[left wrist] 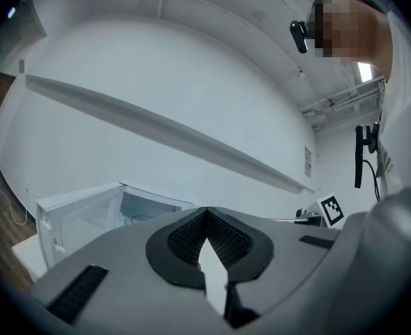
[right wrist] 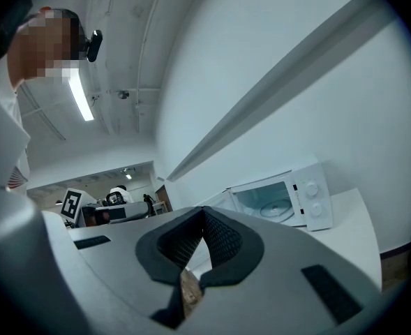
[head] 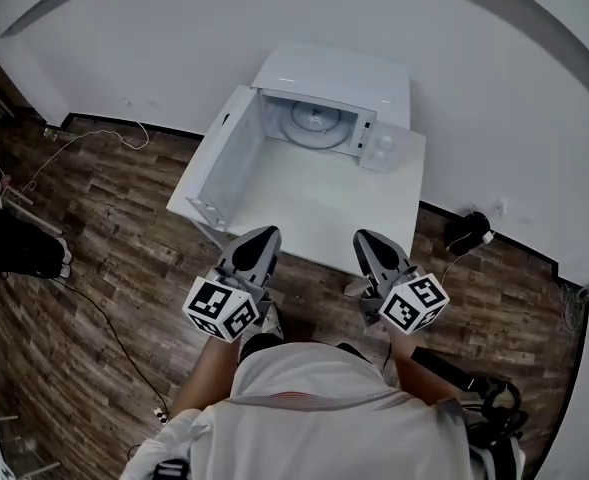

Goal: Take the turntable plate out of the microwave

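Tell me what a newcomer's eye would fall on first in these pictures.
First comes the white microwave at the far end of the white table. Its door is swung wide open to the left, and the glass turntable plate lies inside. Next come the left gripper and the right gripper, both shut and empty, held side by side at the table's near edge and pointing toward the microwave.
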